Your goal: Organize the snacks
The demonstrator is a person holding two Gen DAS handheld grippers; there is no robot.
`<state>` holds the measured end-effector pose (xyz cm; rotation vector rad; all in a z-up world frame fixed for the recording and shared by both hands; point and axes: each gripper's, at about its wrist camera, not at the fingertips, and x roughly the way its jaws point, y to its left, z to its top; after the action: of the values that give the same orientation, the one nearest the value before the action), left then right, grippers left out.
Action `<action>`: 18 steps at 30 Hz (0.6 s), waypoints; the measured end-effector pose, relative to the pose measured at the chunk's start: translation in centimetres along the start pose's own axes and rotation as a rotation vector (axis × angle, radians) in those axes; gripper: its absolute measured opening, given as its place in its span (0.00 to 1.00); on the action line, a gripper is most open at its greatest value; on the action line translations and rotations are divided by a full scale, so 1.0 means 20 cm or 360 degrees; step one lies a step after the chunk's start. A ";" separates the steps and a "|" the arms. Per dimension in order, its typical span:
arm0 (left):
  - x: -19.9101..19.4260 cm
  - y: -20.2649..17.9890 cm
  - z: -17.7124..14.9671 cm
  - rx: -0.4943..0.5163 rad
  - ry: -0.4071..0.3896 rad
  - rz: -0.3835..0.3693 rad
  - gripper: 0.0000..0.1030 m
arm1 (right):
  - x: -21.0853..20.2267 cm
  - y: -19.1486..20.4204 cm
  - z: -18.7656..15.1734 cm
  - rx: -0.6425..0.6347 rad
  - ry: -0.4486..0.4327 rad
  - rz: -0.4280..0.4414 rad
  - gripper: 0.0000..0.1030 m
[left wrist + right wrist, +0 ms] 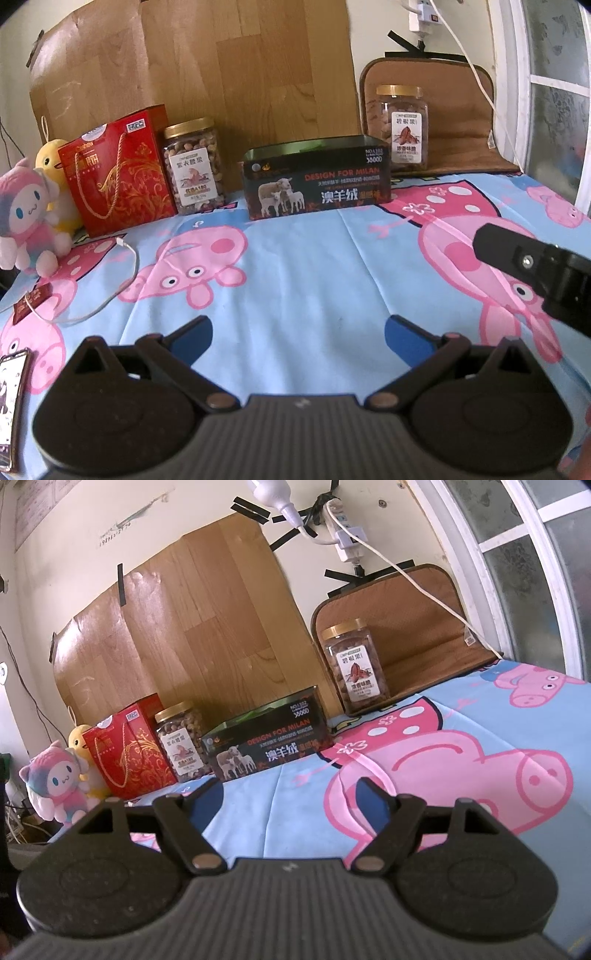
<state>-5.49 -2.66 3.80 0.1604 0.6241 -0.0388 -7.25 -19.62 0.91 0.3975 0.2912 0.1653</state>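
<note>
Both grippers, left point(298, 332) and right point(291, 795), hang wide open, holding nothing, above the blue pig-print sheet point(303, 266). Further back sits a black tin box point(317, 177) reading "DESIGN FOR MILAN", between two gold-lidded clear nut jars point(195, 166) point(402, 127).

Two gold-lidded nut jars point(194, 168) point(402, 127) stand upright, well apart.

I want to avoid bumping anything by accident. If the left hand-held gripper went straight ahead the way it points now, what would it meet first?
Probably the black tin. The left hand-held gripper, open and empty, points across bare cartoon bedsheet toward it, with nothing between. Depth is uncertain in the fisheye view.
</note>
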 end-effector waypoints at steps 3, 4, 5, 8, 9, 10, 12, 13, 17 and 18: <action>0.00 0.00 0.00 -0.0006 0.0020 -0.0009 1.00 | 0.00 0.00 0.00 0.0000 0.0000 0.0000 0.79; 0.00 0.00 0.00 -0.0008 0.0024 -0.0011 1.00 | 0.00 0.00 0.00 0.0002 0.0000 0.0000 0.79; 0.00 0.00 0.00 -0.0009 0.0027 -0.0014 1.00 | 0.00 0.00 0.00 0.0003 0.0001 0.0000 0.79; 0.01 0.00 -0.01 -0.0007 0.0038 -0.0017 1.00 | 0.00 0.00 0.00 0.0001 0.0007 0.0003 0.79; 0.01 0.01 0.00 -0.0007 0.0042 -0.0021 1.00 | 0.00 0.00 0.00 0.0002 0.0010 0.0005 0.79; 0.01 0.01 0.00 -0.0008 0.0046 -0.0024 1.00 | 0.00 0.00 0.00 0.0003 0.0011 0.0005 0.79; 0.02 0.01 0.00 -0.0010 0.0055 -0.0027 1.00 | 0.00 0.00 0.00 0.0001 0.0011 0.0007 0.79; 0.02 0.01 0.00 -0.0012 0.0059 -0.0029 1.00 | 0.00 0.00 0.00 0.0001 0.0011 0.0006 0.79; 0.03 0.01 0.00 -0.0014 0.0092 -0.0016 1.00 | 0.01 0.00 0.00 0.0004 0.0019 0.0008 0.79; 0.04 0.01 0.00 -0.0015 0.0099 -0.0015 1.00 | 0.01 0.00 0.00 0.0007 0.0021 0.0008 0.79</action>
<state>-4.88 -2.47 3.33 0.1501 0.6872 -0.0403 -7.11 -19.56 0.80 0.4015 0.3039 0.1726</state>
